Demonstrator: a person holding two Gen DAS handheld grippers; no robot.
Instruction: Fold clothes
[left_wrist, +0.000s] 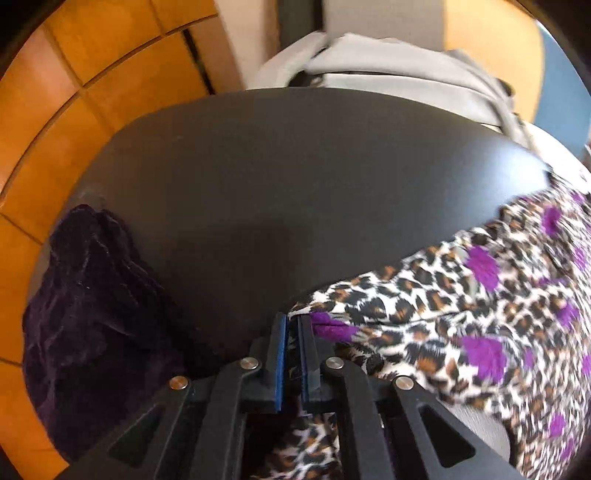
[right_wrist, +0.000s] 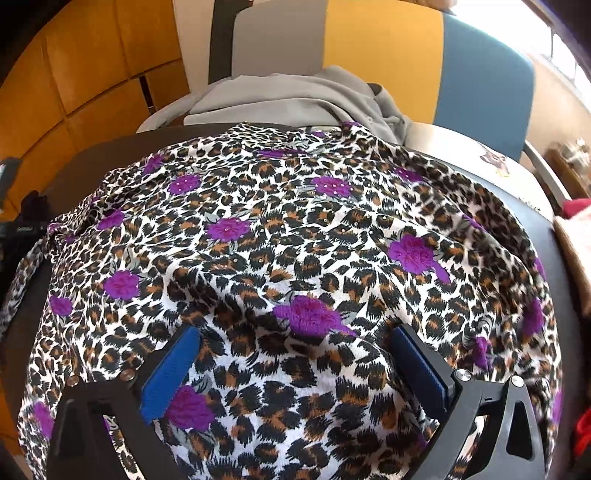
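The leopard-print garment (right_wrist: 295, 240), white with black-and-brown spots and purple flowers, lies spread over most of the dark table (left_wrist: 280, 177), reaching its far edge in the right wrist view.

The left gripper (left_wrist: 291, 332) has its jaws closed on an edge of the leopard-print garment; the fabric runs between the blue pads (left_wrist: 281, 354) and trails away to the right across the table surface.

The right gripper (right_wrist: 295, 354) is positioned above the near part of the leopard-print garment with its jaws spread wide apart. The cloth shows between the two fingers (right_wrist: 173, 373); contact between fingers and cloth cannot be determined.

A dark purple velvet garment (left_wrist: 96, 325) lies bunched at the left edge of the table. A grey garment (right_wrist: 291, 99) lies heaped beyond the table's far edge. A blue chair back (right_wrist: 484, 85) stands behind it, near the far right corner.
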